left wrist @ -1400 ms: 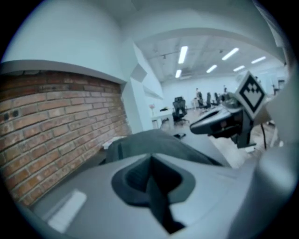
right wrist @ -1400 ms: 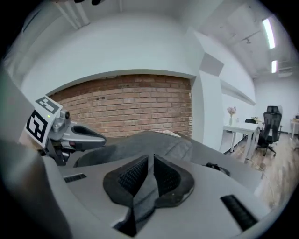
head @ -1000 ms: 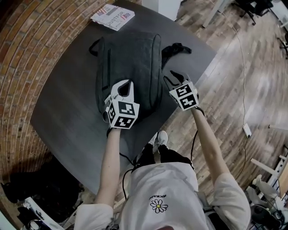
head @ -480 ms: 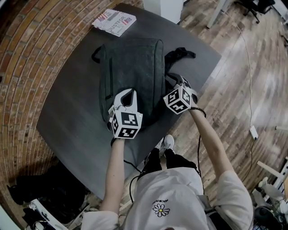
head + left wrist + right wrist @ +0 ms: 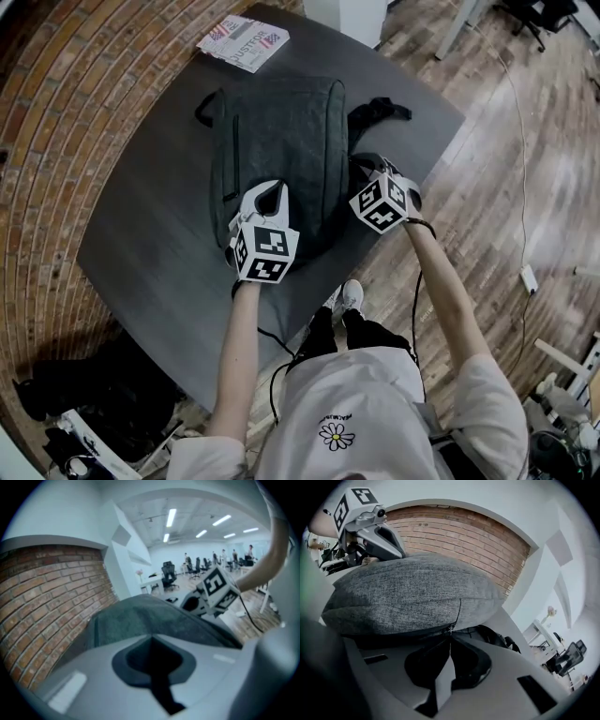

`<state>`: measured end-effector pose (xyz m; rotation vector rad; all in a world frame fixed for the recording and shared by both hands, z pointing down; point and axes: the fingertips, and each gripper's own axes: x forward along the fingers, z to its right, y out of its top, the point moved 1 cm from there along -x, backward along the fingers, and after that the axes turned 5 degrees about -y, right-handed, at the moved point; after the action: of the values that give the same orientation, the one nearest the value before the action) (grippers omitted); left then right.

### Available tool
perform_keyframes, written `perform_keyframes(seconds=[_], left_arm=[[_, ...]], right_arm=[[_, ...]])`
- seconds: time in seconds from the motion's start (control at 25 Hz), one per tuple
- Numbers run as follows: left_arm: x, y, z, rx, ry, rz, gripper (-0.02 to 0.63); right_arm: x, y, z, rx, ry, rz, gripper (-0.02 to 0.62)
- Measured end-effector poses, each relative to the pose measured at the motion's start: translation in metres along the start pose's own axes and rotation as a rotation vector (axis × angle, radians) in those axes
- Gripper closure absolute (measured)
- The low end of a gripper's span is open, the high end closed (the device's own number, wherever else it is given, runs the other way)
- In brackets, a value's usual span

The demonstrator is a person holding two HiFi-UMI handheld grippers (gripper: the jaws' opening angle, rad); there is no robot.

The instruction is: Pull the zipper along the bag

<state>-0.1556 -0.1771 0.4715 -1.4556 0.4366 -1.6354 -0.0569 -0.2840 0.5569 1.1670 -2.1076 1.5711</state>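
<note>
A dark grey backpack (image 5: pixel 281 141) lies flat on the dark table (image 5: pixel 141 234). My left gripper (image 5: pixel 272 191) rests shut on the bag's near end, and in the left gripper view nothing shows between its closed jaws (image 5: pixel 152 639), only grey fabric (image 5: pixel 140 616) beyond them. My right gripper (image 5: pixel 370 173) is at the bag's right side. Its jaws have just been closing and now meet (image 5: pixel 450 638) on a thin metal zipper pull (image 5: pixel 450 629) at the seam under the bulging grey side (image 5: pixel 412 592).
A printed booklet (image 5: pixel 244 37) lies at the table's far edge. A black strap (image 5: pixel 380 111) trails off the bag's far right corner. Brick-patterned floor lies to the left, wood floor to the right, and dark bags (image 5: pixel 84 384) sit on the floor near left.
The right gripper has moved in and down against the bag's right side, rolled, and its open jaws have closed. The left gripper has stayed in place on the bag.
</note>
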Motion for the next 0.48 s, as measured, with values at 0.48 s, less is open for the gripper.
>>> perform_keyframes(seconds=[0.48], left_arm=[[-0.003, -0.001, -0.001, -0.007, -0.013, 0.010, 0.607]], right_arm=[[-0.016, 0.000, -0.003, 0.036, 0.018, 0.011, 0.588]])
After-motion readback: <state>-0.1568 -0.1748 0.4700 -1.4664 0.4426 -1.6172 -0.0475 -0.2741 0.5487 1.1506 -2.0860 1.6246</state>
